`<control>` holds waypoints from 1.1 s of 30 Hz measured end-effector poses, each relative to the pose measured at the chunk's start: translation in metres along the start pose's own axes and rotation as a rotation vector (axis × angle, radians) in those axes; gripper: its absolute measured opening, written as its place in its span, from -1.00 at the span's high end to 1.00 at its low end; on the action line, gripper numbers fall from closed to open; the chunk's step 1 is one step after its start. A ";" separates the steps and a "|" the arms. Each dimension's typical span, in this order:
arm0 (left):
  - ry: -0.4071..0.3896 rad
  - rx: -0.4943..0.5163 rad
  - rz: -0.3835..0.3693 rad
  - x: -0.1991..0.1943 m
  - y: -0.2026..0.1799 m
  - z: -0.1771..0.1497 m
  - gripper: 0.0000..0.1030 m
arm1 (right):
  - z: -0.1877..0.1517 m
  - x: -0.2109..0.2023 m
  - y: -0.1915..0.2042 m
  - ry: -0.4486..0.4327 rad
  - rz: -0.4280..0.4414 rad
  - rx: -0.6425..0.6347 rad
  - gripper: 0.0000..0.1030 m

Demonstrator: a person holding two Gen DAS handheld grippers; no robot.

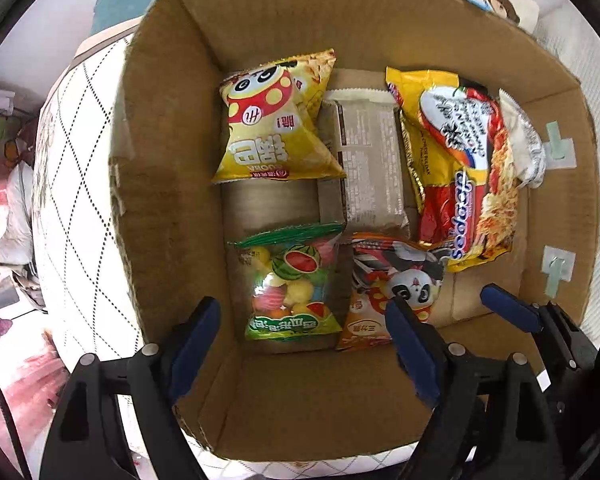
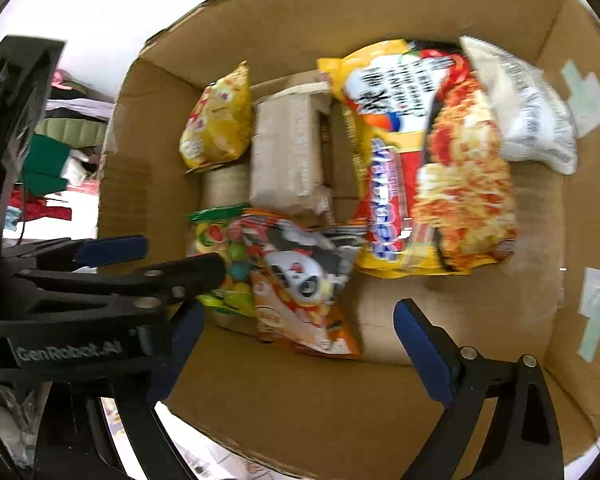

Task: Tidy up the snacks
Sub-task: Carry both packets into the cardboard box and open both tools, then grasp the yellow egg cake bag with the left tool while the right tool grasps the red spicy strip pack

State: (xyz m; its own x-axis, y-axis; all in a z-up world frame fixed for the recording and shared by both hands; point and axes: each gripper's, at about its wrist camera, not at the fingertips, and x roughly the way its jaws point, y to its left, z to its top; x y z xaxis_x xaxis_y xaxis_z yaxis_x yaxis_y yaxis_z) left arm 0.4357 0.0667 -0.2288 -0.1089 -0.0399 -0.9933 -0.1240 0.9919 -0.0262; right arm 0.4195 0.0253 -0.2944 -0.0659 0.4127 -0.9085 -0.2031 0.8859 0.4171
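A: How much has been done?

B: Six snacks are seen lying in the cardboard box [image 1: 168,160]: the candy bag [image 1: 290,284], the panda bag [image 1: 396,284], the noodle pack [image 1: 468,184] and others. Most of the job looks finished.

A: Is anything held?

B: No. The left gripper [image 1: 304,336] and right gripper [image 2: 296,344] are spread wide above the box, with nothing pinched.

A: What is shown in only one view?

B: The quilted cover [image 1: 76,184] under the box is seen clearly only from the left.

1 cardboard box [image 1: 160,200]. Inside: 6 snack pkts – 1 yellow chip bag [image 1: 272,128], 1 beige wafer pack [image 1: 370,160], 1 noodle pkt [image 1: 460,168], 1 white pouch [image 1: 526,148], 1 candy bag [image 1: 292,288], 1 panda snack bag [image 1: 384,280]. 2 hand-held grippers: left [image 1: 304,336], right [image 2: 296,344].
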 end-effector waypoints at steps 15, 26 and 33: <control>-0.175 -0.009 0.004 -0.036 -0.010 -0.056 -0.63 | -0.022 -0.069 -0.029 -0.104 -0.198 -0.031 -0.89; -0.373 -0.035 -0.024 -0.078 -0.015 -0.091 -0.63 | -0.054 -0.107 -0.025 -0.241 -0.248 -0.067 -0.89; -0.480 -0.019 0.009 -0.095 -0.026 -0.117 -0.63 | -0.079 -0.133 -0.027 -0.333 -0.280 -0.085 -0.89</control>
State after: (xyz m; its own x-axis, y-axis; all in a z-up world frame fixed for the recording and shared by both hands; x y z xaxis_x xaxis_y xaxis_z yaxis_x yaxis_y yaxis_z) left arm 0.3341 0.0307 -0.1210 0.3576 0.0330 -0.9333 -0.1436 0.9894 -0.0200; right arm 0.3571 -0.0706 -0.1867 0.3191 0.2173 -0.9225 -0.2488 0.9584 0.1397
